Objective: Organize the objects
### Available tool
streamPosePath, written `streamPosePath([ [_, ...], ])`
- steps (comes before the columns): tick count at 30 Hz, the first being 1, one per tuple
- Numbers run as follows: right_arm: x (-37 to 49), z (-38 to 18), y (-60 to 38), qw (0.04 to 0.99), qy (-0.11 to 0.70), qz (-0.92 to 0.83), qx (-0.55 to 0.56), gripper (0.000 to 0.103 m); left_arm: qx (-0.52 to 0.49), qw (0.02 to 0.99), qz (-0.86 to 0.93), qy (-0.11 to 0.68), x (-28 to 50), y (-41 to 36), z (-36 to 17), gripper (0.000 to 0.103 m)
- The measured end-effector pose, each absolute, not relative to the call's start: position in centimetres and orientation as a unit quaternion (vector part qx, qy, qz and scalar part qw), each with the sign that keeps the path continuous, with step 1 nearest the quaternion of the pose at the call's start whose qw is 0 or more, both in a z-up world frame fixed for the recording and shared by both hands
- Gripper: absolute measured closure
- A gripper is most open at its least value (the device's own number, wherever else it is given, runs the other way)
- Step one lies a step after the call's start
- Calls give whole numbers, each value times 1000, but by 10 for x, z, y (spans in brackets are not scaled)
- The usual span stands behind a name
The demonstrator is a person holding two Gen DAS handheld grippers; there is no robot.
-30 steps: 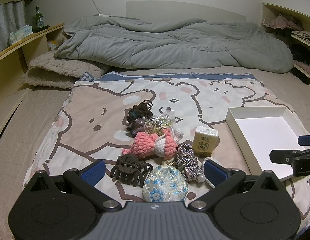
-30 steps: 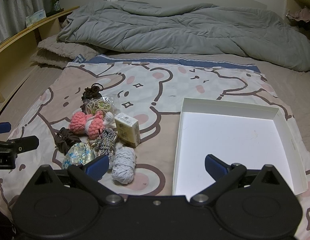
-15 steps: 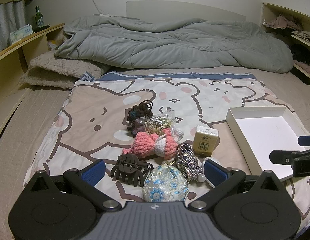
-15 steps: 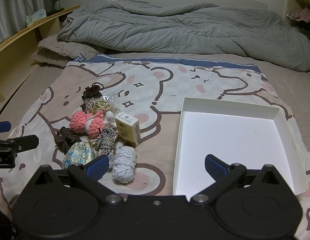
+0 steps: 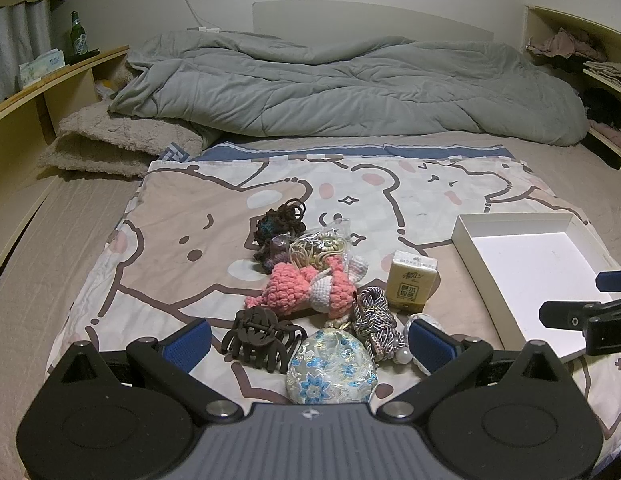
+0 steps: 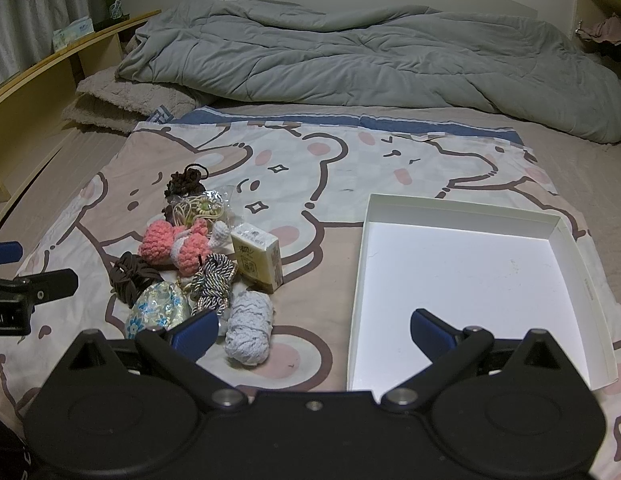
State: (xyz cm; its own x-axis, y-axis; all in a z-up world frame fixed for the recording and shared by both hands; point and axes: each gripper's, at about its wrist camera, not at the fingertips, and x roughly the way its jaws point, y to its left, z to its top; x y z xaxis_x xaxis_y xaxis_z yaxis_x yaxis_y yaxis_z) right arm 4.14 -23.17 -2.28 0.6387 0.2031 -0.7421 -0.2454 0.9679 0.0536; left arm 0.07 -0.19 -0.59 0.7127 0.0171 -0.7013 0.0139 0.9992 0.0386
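A heap of small items lies on a cartoon-bear sheet: a pink crochet piece (image 5: 306,286) (image 6: 176,242), a brown claw clip (image 5: 260,338), a floral pouch (image 5: 330,368) (image 6: 158,310), a twisted cord (image 5: 374,316) (image 6: 214,276), a tissue pack (image 5: 410,282) (image 6: 258,252), a bag of hair ties (image 5: 320,244) and a grey yarn bundle (image 6: 248,328). An empty white box (image 6: 470,280) (image 5: 526,268) lies to the right. My left gripper (image 5: 308,342) hangs open just before the heap. My right gripper (image 6: 310,332) is open, between the heap and the box.
A rumpled grey duvet (image 5: 350,84) fills the far half of the bed, with a beige blanket (image 5: 118,144) at its left. Wooden shelves run along the left wall, bearing a green bottle (image 5: 77,38). More shelving with clothes (image 5: 566,46) stands at the right.
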Motion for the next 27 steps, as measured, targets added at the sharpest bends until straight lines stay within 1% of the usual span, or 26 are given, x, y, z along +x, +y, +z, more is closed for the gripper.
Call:
streamPosePath([
  [15,41,-23,-231,905,406,127,-26,0,21,926,2,377,1,-2,-6,0],
  [22,39,-19,-224,914,382,136,-23,0,22,936,12,351,2,0,4,0],
  [27,48,-11,-217,922,362,135,-20,0,48,941,16,335,10,-2,12,0],
])
